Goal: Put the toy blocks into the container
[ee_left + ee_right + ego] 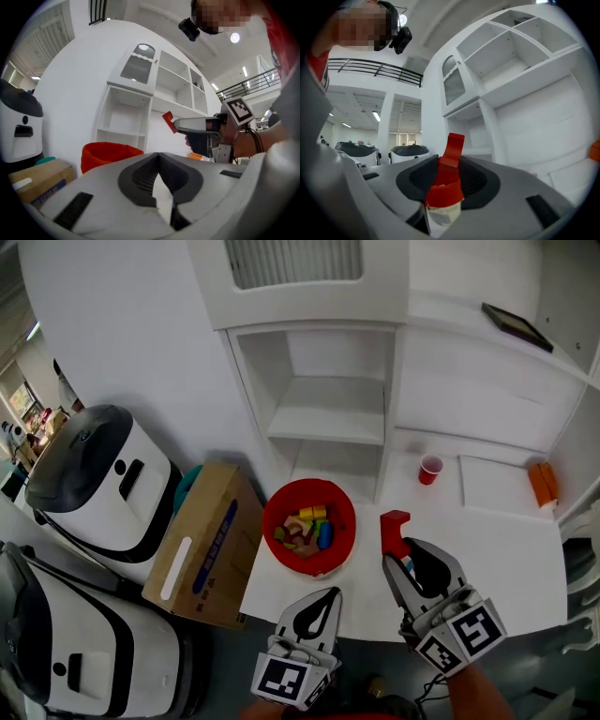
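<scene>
Head view: red round container [330, 493], part-filled with coloured toy blocks [307, 527], on the white table [506, 559] at 12 o'clock of the left tongs [328, 596]; right tongs [397, 557] hold a red notched toy block [394, 524] at the container's 3 o'clock, likely ready for dropping in. Left gripper view: left tongs [158, 155] clenched, empty, seemingly idle. Right gripper view: right tongs [443, 174] grasp the red block's [451, 150] lower end, top protruding.

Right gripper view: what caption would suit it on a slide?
Right gripper clamped on a red toy block, with white shelves behind.
</scene>
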{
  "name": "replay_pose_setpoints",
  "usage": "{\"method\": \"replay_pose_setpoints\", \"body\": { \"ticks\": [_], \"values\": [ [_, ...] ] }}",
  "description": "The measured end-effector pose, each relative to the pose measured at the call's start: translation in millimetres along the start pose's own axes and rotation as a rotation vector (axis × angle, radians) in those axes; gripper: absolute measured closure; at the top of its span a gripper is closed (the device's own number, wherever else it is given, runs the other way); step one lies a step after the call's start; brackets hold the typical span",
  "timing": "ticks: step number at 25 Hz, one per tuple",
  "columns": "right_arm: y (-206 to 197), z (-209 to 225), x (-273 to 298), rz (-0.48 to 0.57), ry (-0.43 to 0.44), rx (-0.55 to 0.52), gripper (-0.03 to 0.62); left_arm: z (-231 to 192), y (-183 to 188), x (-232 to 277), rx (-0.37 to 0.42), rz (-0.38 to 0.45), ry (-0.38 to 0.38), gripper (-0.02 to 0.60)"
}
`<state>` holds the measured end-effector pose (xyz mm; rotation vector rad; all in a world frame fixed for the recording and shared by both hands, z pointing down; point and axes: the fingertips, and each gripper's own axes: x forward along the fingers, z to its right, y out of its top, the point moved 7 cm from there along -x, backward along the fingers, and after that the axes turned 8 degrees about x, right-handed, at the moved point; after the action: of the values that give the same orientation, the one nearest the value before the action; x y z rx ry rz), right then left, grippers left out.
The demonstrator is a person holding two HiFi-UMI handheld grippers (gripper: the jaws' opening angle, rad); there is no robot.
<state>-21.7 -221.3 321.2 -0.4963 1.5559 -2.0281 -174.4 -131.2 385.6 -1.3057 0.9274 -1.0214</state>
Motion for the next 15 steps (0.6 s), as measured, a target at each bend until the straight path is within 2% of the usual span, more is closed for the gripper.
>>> {"method": "replay_pose_setpoints", "body": {
  "ticks": [6,8,10,12,15],
  "values": [
    [-10,-21,76,-0.134,0.106,0.001,0.439,-25,4,-25,-0.012,0.005,0.081,0.551],
    [-21,-25,99,-0.215,0.121,0.017,0.406,-31,1,-32,-0.017,0.0,0.102,0.551],
    [-28,-29,113,-0.276,0.136,0.023,0.333,-35,-2,-38,-0.023,-0.005,0.116,0.551],
    [-31,-31,115,-0.287,0.142,0.022,0.324,-38,-5,-41,-0.026,-0.009,0.122,0.551],
    [-27,-34,102,-0.218,0.145,-0.001,0.326,-40,-7,-41,-0.027,-0.01,0.12,0.551]
  ]
}}
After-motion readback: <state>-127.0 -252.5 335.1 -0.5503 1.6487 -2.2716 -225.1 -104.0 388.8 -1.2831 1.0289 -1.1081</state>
